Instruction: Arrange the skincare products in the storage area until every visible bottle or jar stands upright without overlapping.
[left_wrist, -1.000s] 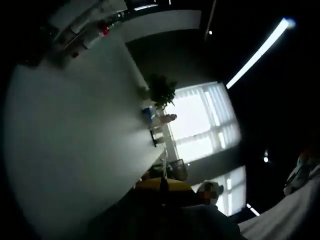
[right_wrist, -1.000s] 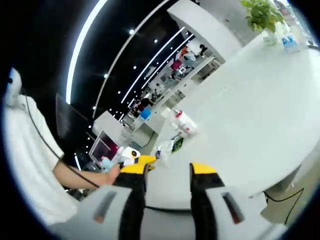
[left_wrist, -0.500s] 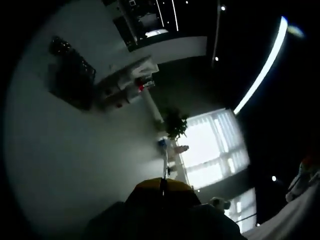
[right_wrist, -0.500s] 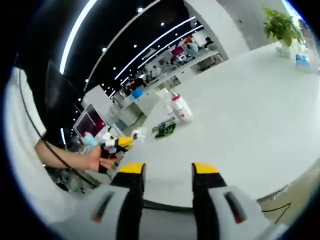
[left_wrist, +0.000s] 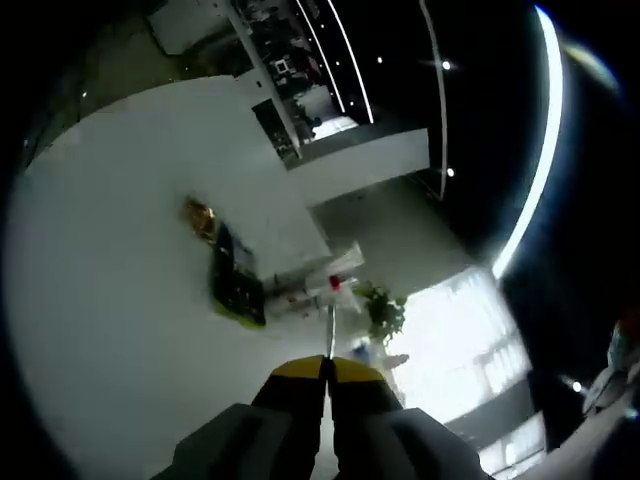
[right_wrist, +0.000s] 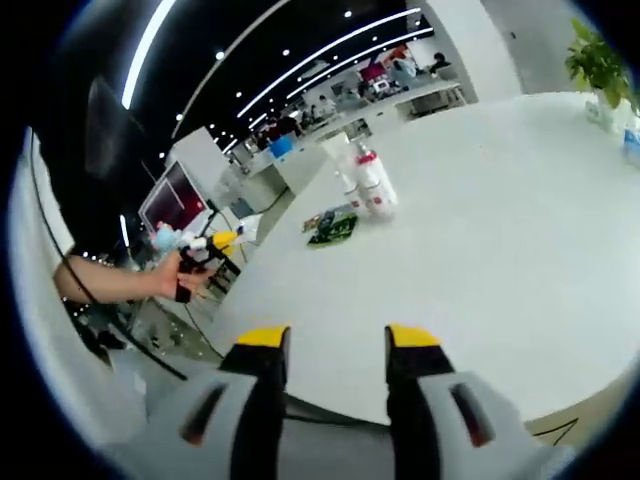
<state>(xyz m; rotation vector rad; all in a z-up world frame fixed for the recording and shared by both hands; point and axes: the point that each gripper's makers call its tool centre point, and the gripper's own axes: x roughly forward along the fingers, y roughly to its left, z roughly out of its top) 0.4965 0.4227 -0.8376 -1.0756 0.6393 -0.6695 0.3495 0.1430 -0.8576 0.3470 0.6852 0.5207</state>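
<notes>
Your left gripper (left_wrist: 322, 372) has its jaws pressed together with nothing between them, and your right gripper (right_wrist: 337, 340) has its jaws spread apart and empty, hanging above the near part of the white table (right_wrist: 520, 240). Neither is touching any product.

The skincare bottles (right_wrist: 366, 182) stand in a small cluster far across the table in the right gripper view, upright as far as can be told at this distance, white with a red cap on at least one. Just beside them lies a flat dark tray (right_wrist: 332, 228) with green in it; its contents are too small to make out. In the left gripper view the same tray (left_wrist: 233, 281) and bottles (left_wrist: 318, 288) sit ahead of your closed jaws, with a small golden item (left_wrist: 200, 216) near the tray's far end.

Judging by this, the arranging has not started: nothing is held, and you are well apart from the products. Whether anything is tipped or overlapping needs a closer look.

You have broad bare tabletop between you and the cluster. The table's curved edge runs close under your right gripper, and your left hand (right_wrist: 180, 276) is off that edge.
</notes>
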